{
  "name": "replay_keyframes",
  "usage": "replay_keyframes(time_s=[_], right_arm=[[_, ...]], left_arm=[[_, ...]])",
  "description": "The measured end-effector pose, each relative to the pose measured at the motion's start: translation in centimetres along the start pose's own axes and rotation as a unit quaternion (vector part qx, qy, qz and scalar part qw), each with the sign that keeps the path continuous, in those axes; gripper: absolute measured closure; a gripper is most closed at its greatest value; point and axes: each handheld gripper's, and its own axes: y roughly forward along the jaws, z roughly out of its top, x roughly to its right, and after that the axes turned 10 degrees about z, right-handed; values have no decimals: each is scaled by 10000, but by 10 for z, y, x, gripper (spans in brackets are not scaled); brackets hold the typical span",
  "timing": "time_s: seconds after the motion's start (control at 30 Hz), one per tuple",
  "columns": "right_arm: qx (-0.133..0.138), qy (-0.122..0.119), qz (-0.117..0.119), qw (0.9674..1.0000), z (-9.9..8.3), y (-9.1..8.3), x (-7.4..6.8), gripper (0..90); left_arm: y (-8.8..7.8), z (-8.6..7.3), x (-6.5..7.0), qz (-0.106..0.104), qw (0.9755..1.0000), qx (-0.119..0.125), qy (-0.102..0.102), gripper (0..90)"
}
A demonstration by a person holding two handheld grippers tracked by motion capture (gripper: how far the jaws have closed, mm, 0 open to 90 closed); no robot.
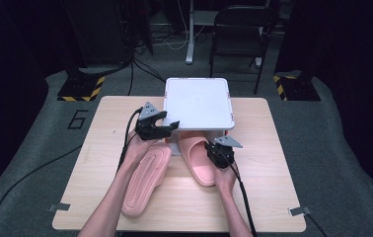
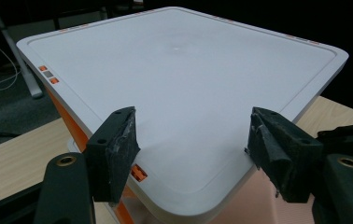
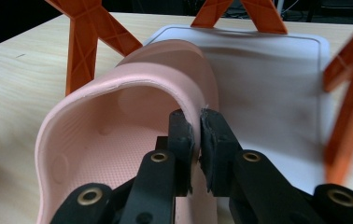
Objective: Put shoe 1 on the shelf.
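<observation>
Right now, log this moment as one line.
right gripper: shut on upright slipper strap, toe under rack | left gripper: open, over rack | other slipper: upside down

A white square plastic shelf top (image 1: 198, 102) on orange plastic legs (image 3: 82, 44) blocks the far middle of the pale wooden counter (image 1: 268, 197). Two pink rubber slippers (image 1: 146, 180) crowd the centre. Both side strips and the near edge lie open.

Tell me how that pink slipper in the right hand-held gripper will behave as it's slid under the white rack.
The pink slipper looks like soft foam: its strap may flex where the right hand-held gripper pinches it. It seems light. Its flat sole should slide on the white lower shelf without tipping.
</observation>
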Motion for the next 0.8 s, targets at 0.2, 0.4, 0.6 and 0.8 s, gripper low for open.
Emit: replay_keyframes(time_s=[0.2, 0.4, 0.6, 0.8], right_arm=[[131, -13, -89, 9999, 5, 21, -11, 794], [132, -218, 369, 9990, 5, 7, -5, 574], [-10, -522, 806, 9954, -6, -32, 4, 390], [-103, -823, 1050, 9910, -22, -66, 6, 328]], left_arm=[[-1, 0, 0, -21, 10000, -52, 24, 327], [-2, -1, -1, 1, 10000, 6, 24, 327], [-2, -2, -2, -33, 10000, 33, 45, 327], [-2, -2, -1, -7, 10000, 18, 35, 327]])
